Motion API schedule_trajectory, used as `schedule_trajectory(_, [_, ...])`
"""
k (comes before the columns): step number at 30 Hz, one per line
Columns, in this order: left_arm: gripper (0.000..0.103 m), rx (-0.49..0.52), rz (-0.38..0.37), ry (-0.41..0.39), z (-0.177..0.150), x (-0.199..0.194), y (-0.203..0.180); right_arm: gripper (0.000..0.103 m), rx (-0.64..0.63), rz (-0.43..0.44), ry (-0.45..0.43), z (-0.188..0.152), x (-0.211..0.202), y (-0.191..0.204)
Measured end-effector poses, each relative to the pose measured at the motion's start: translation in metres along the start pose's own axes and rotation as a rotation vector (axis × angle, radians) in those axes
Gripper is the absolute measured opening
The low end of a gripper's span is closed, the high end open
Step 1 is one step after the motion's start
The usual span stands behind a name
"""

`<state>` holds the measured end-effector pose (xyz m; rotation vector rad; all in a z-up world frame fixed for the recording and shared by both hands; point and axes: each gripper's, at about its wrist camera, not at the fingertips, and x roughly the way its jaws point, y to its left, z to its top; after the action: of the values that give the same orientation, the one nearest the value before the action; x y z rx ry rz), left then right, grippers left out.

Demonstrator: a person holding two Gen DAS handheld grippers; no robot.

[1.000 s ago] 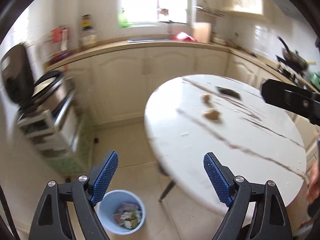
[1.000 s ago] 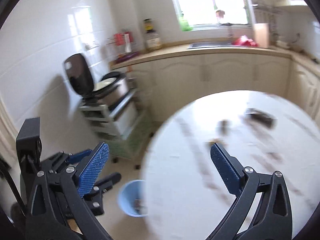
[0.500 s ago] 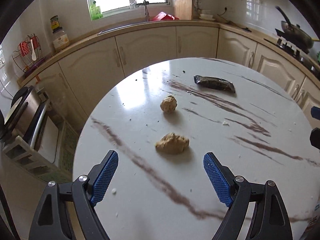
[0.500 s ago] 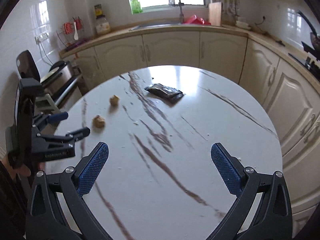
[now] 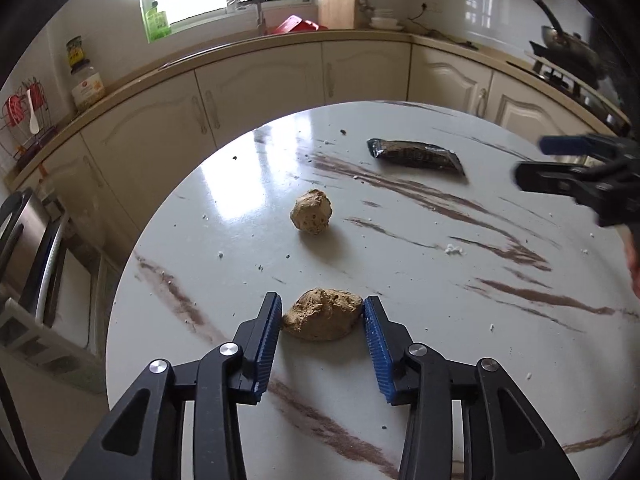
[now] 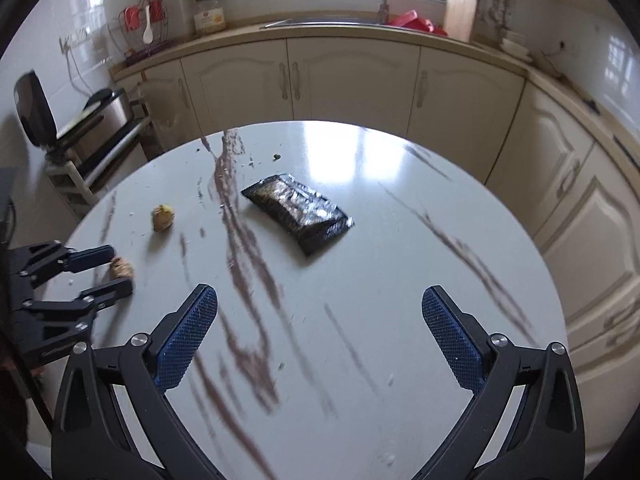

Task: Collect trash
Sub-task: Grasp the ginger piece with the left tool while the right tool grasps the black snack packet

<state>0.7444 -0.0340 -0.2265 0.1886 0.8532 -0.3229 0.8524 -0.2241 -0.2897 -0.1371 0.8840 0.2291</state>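
On the round white marble table (image 5: 440, 360) lie two brown crumpled lumps and a dark foil wrapper (image 5: 416, 154). My left gripper (image 5: 320, 312) has closed around the near lump (image 5: 322, 314), its blue pads touching both sides. The far lump (image 5: 312, 212) lies beyond it. In the right wrist view my right gripper (image 6: 320, 300) is open and empty above the table, with the wrapper (image 6: 300, 212) ahead of it. The left gripper (image 6: 116, 272) shows there at the left with the near lump (image 6: 122, 268) between its fingers; the far lump (image 6: 162, 218) lies behind.
Cream kitchen cabinets (image 5: 260, 76) and a counter with a sink curve behind the table. A rack with a steel appliance (image 6: 92, 120) stands left of the table. A stove with a pan (image 5: 568, 46) is at the right. Crumbs dot the tabletop.
The left gripper moved forward and down over the table and closed its fingers onto the near lump. The right gripper advanced toward the wrapper and stayed open.
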Motion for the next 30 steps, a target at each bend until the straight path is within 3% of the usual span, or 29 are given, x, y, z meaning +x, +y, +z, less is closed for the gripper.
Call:
schedule_trajectory(2, [0.030,-0.008,-0.029,-0.017,-0.001,-0.006,0.003,0.103,-0.015,0.020,0.006,0.009,0.013,0.004])
schedule_trajectory(8, [0.030,0.012,-0.086,-0.023,-0.008,-0.007,0.011,0.102,-0.092,0.008,0.062,0.035,0.054,0.020])
schedule_trajectory(13, [0.038,0.013,-0.101,-0.052,-0.012,-0.011,0.020,0.097,-0.107,0.008,0.090,0.046,0.075,0.026])
schedule_trajectory(14, [0.049,0.013,-0.091,-0.057,-0.012,-0.010,0.021,0.093,-0.109,0.015,0.099,0.046,0.079,0.027])
schedule_trajectory(15, [0.052,0.011,-0.081,-0.062,-0.012,-0.011,0.023,0.089,-0.111,0.022,0.109,0.046,0.081,0.026])
schedule_trajectory(16, [0.052,0.014,-0.078,-0.063,-0.012,-0.009,0.025,0.079,-0.111,0.038,0.120,0.044,0.084,0.026])
schedule_trajectory(19, [0.053,0.001,-0.092,-0.051,-0.012,-0.006,0.025,0.076,-0.089,0.057,0.100,0.043,0.083,0.020])
schedule_trajectory(21, [0.057,-0.003,-0.088,-0.049,-0.012,-0.005,0.025,0.069,-0.082,0.049,0.101,0.042,0.080,0.016])
schedule_trajectory(23, [0.057,0.003,-0.084,-0.047,-0.013,-0.010,0.026,0.034,-0.070,0.070,0.100,0.042,0.075,0.012])
schedule_trajectory(30, [0.058,0.018,-0.073,0.010,-0.015,-0.005,0.019,0.011,-0.061,0.062,0.102,0.031,0.060,0.012])
